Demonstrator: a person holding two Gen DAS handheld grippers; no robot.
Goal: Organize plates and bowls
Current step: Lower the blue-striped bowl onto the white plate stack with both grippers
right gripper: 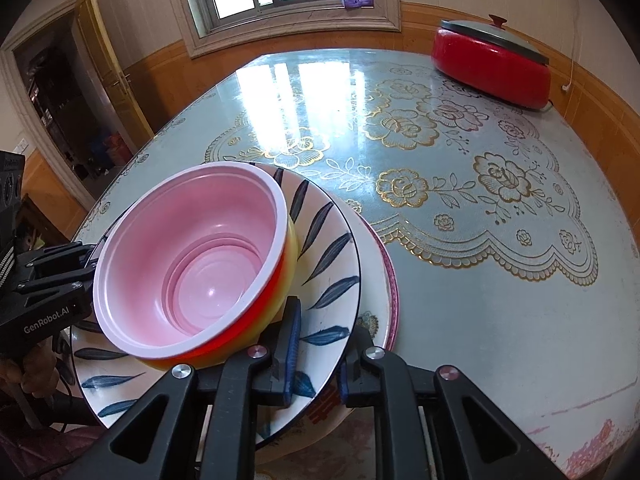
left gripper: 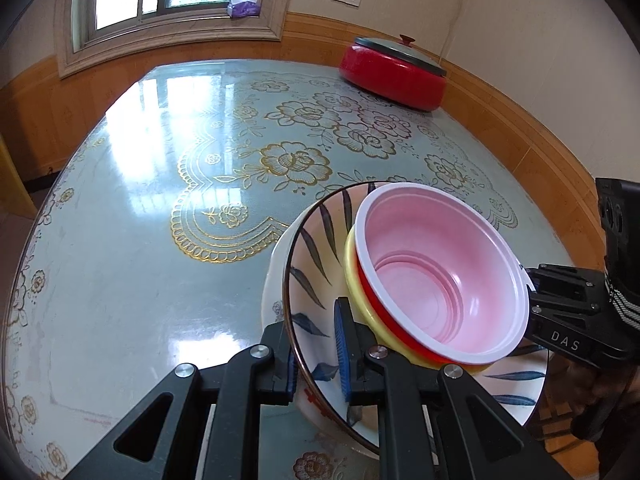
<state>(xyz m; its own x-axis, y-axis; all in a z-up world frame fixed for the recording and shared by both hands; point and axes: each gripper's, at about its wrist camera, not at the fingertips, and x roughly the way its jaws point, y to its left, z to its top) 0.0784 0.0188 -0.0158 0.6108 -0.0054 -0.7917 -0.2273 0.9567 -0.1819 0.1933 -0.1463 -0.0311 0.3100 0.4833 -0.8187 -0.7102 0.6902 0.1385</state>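
Observation:
A stack stands at the near edge of the table: a white plate (right gripper: 380, 300) with a pink rim at the bottom, a white bowl with blue leaves (left gripper: 312, 264) (right gripper: 332, 248) on it, a yellow bowl (left gripper: 352, 276) in that, and a red bowl with a pink inside (left gripper: 436, 280) (right gripper: 192, 256) on top. My left gripper (left gripper: 316, 348) clamps the leaf bowl's left rim, one finger inside and one outside. My right gripper (right gripper: 320, 360) clamps the same bowl's right rim. Each gripper shows in the other's view, the right one (left gripper: 568, 312) and the left one (right gripper: 44, 292).
A red electric pot with a grey lid (left gripper: 394, 74) (right gripper: 492, 64) stands at the table's far right corner. The table (left gripper: 180, 240) (right gripper: 500, 280) has a glossy blue cloth with gold flowers. A window and wood-panelled wall lie beyond. An open door (right gripper: 104, 64) is at the left.

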